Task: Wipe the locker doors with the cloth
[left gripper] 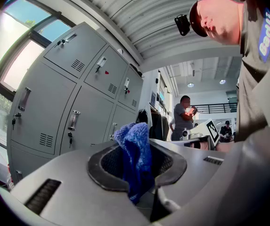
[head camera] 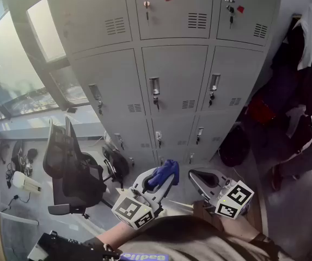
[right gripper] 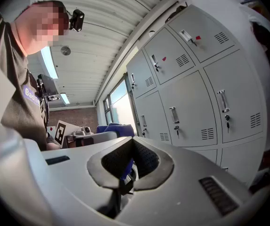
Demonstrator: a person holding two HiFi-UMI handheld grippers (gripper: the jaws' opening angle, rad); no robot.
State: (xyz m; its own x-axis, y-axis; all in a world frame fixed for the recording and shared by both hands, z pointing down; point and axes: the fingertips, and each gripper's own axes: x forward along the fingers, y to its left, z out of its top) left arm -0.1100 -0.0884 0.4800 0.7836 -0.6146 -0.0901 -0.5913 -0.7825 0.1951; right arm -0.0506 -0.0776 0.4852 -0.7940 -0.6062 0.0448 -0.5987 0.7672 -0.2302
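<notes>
A bank of grey locker doors (head camera: 175, 78) stands ahead, each with a handle and a key lock; it also shows as the lockers (left gripper: 45, 112) in the left gripper view and the lockers (right gripper: 191, 107) in the right gripper view. My left gripper (head camera: 157, 182) is held low, well short of the doors, and is shut on a blue cloth (head camera: 164, 173). In its own view the cloth (left gripper: 135, 149) bunches up between the jaws. My right gripper (head camera: 201, 179) is beside it to the right, shut with nothing held. Both grippers are clear of the lockers.
A black office chair (head camera: 71, 162) stands left of the lockers under a window (head camera: 14, 75). Dark coats (head camera: 297, 91) hang at the right, and a dark bag (head camera: 234, 145) sits on the floor below them. A person (left gripper: 182, 119) stands far back in the room.
</notes>
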